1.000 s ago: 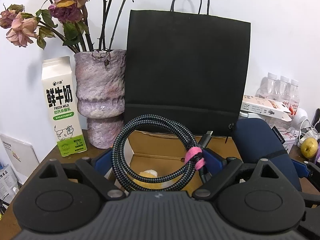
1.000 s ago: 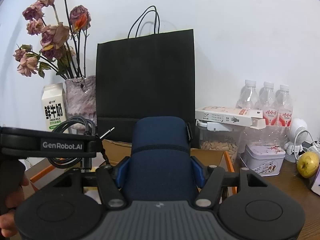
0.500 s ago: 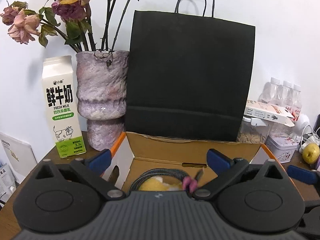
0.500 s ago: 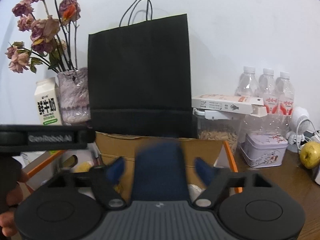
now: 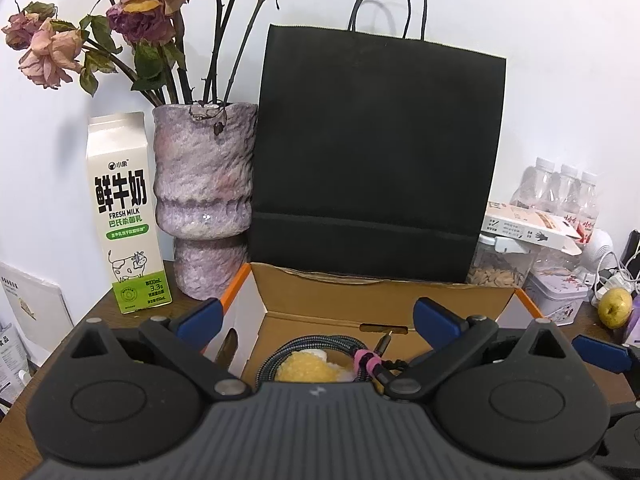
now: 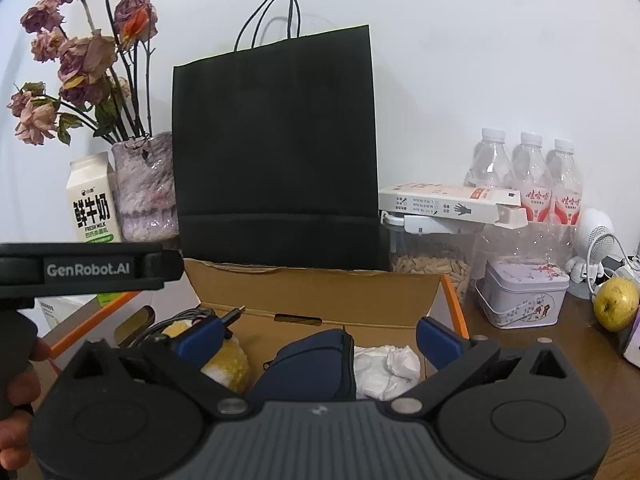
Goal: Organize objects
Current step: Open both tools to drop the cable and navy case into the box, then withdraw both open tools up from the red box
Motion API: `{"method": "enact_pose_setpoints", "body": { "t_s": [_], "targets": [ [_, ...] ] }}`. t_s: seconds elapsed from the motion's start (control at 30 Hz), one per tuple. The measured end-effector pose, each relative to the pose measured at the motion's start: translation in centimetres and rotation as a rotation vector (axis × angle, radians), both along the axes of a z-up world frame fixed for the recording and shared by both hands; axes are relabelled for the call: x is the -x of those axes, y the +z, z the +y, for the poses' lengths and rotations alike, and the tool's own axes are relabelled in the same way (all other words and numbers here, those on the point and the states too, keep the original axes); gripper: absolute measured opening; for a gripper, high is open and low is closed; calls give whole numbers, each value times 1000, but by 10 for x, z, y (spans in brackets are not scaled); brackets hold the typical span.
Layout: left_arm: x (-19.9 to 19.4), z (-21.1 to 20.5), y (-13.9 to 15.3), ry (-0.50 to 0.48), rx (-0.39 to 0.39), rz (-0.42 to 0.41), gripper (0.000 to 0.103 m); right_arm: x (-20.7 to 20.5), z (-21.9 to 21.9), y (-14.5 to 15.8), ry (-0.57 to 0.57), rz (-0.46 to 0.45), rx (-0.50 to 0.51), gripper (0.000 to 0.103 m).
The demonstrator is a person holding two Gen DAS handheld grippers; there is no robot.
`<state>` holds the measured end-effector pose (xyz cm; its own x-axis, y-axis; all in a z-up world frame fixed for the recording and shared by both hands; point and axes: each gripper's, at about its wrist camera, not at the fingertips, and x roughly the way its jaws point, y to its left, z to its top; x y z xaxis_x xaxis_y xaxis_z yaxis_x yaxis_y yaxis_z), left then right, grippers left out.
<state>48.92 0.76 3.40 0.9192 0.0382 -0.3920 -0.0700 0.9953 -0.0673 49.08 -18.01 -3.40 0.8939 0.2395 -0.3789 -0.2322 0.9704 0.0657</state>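
An open cardboard box (image 5: 384, 298) stands in front of me. In it lies a coiled braided cable (image 5: 316, 346) with a pink tie, resting on a yellow plush thing (image 5: 306, 366). My left gripper (image 5: 318, 316) is open and empty above the box. In the right wrist view the box (image 6: 312, 292) holds a navy pouch (image 6: 312, 364), a crumpled white paper (image 6: 386, 364), the yellow plush (image 6: 228, 362) and the cable (image 6: 188, 318). My right gripper (image 6: 318, 338) is open and empty above the pouch.
A black paper bag (image 5: 376, 160) stands behind the box. A milk carton (image 5: 124, 216) and a vase of dried roses (image 5: 204, 200) are at the left. Bottles (image 6: 532, 184), a seed jar (image 6: 432, 264), a tin (image 6: 524, 300) and a pear (image 6: 616, 304) are at the right.
My left gripper opened and let the cable fall into the box. My right gripper opened and let the navy pouch drop into the box.
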Motion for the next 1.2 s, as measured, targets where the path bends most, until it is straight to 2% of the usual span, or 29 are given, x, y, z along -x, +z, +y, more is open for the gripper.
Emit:
{"method": "enact_pose_setpoints", "body": {
  "t_s": [0.53,1.2],
  "targets": [
    [40,7,18,9,24,-58,103,31,-4,20,21,-36,5,103],
    [126,17,18,-23,-7,-56,103,115,-16,32,67,-89,49,103]
  ]
}}
